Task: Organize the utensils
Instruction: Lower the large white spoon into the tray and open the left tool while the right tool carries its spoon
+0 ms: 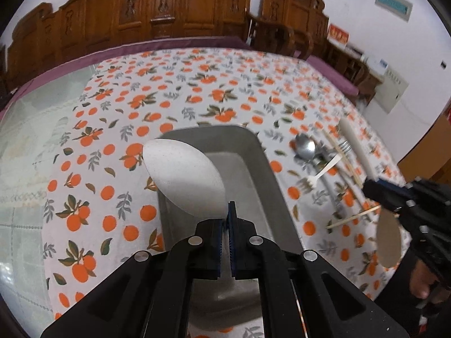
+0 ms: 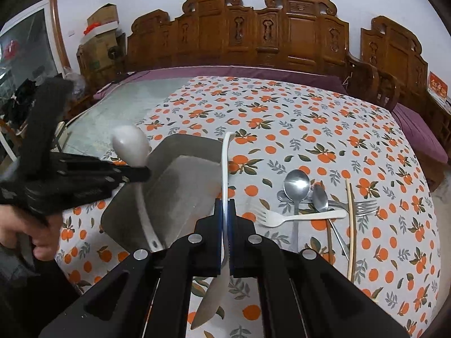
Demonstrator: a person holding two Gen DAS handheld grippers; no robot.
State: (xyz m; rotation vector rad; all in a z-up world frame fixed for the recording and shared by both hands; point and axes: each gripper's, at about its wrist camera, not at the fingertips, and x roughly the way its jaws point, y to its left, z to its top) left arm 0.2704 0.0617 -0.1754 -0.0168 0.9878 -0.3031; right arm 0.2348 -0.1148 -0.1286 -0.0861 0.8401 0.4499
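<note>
My left gripper (image 1: 227,219) is shut on a large white spoon (image 1: 183,176), held bowl-up over the grey rectangular tray (image 1: 262,169). In the right wrist view the same spoon (image 2: 131,149) hangs with its handle down inside the tray (image 2: 180,174), held by the left gripper (image 2: 141,173). My right gripper (image 2: 225,217) is shut on the handle of a second white spoon (image 2: 225,169), whose bowl hangs below the jaws; it is just right of the tray. That spoon's bowl (image 1: 389,242) shows in the left wrist view under the right gripper (image 1: 375,190).
On the orange-print tablecloth (image 2: 282,118), right of the tray, lie metal spoons (image 2: 296,183), a white plastic fork (image 2: 293,218), a metal fork (image 2: 365,207) and wooden chopsticks (image 2: 351,225). Carved wooden chairs (image 2: 253,36) line the table's far edge.
</note>
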